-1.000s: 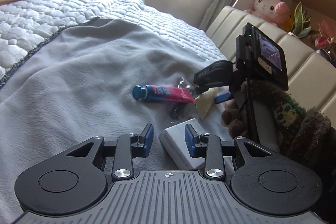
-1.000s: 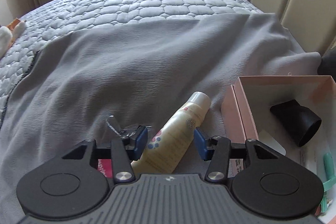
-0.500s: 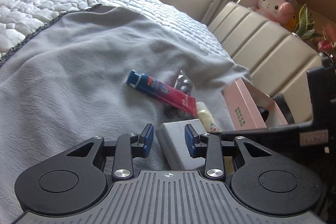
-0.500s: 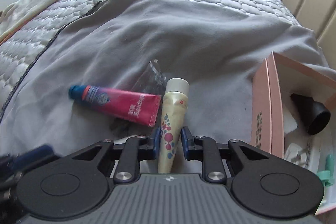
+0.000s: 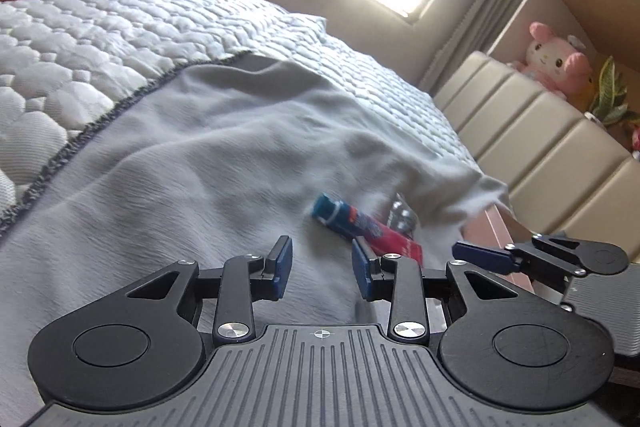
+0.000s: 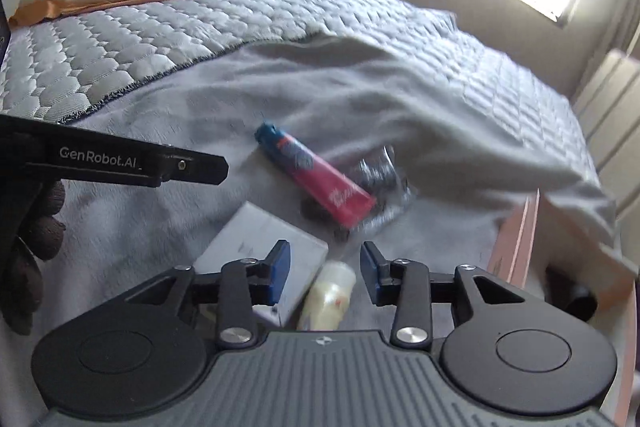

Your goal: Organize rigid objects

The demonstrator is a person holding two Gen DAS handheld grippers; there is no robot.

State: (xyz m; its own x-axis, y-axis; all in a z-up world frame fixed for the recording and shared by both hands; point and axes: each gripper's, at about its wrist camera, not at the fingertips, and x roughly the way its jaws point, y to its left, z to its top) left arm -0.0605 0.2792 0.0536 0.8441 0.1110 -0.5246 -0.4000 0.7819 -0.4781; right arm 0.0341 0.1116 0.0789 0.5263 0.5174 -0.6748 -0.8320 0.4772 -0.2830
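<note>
right gripper [image 6: 323, 275] has let go of the cream bottle [image 6: 329, 297]; left gripper [image 5: 321, 274] hangs empty over the grey blanket [image 5: 200, 163].

half a second ago the right jaws pinched the cream bottle; they have just been opening, and the bottle now lies between the spread pads, seemingly clear of both. the white box [image 6: 256, 247], seen between the left jaws a second ago, is gone from the left view and sits just left of the bottle, partly behind the right gripper's left finger. the red and blue tube [image 6: 316, 179] lies beyond on the blanket, near crumpled clear plastic [image 6: 380, 171]; the pink box [image 6: 520, 243] is at right. left jaws are spread with only blanket between; a gloved hand [image 6: 32, 239] holds it, both grippers tilted downward.
</note>
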